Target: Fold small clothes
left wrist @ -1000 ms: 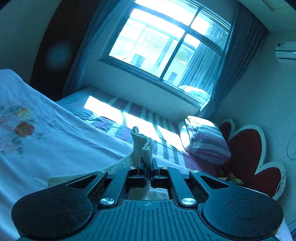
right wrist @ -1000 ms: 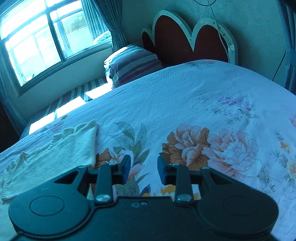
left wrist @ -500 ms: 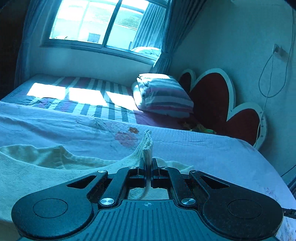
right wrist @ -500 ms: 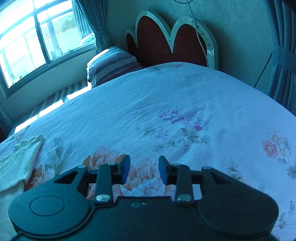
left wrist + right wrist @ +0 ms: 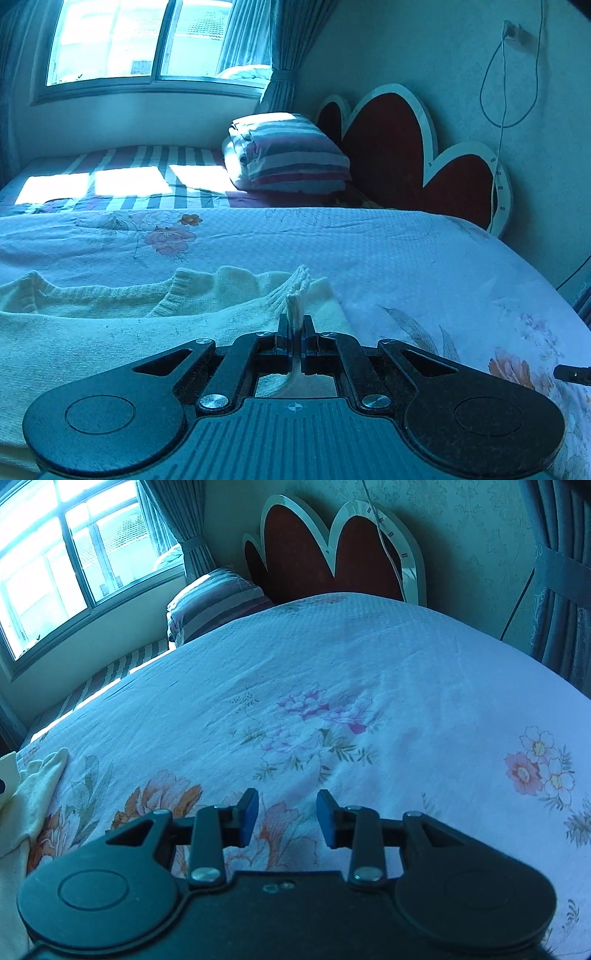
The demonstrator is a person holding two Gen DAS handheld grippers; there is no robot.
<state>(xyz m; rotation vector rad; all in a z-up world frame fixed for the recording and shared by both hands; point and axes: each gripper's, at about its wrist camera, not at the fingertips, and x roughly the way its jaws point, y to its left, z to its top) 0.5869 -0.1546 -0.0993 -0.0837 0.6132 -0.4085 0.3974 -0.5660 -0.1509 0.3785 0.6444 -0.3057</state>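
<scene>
Left wrist view. Item: small knitted sweater [image 5: 110, 332], cream, ribbed at the neckline and hems, lying across the lower left and centre of the frame on the floral bedspread [image 5: 406, 251]. Handling, as judged: light, soft, limp, with no stiffness of its own; the loose knit will stretch and sag under a one-point hold and should grip well rather than slip. Best holds: the thick ribbed edges and corners. One layer lies doubled over the body, its ribbed neckline showing at centre left. Left gripper [image 5: 295, 332]: jaws pressed together on a ribbed edge of the garment, a tuft of the knit standing up above the pads at frame centre. Also in frame: striped pillow [image 5: 291, 155] at upper centre, red heart-shaped headboard [image 5: 388, 147] to its right, window [image 5: 147, 37] at upper left. A dark tip at the right edge is too small to identify.

Right wrist view. Same sweater [image 5: 33, 794] seen only at the left edge, a pale folded margin resting on the bedspread [image 5: 369, 664]. Right gripper [image 5: 284, 818]: blue pads set partly apart, nothing between them, hovering over printed flowers at lower centre, well apart from the garment. Headboard [image 5: 303, 561] at top centre.
</scene>
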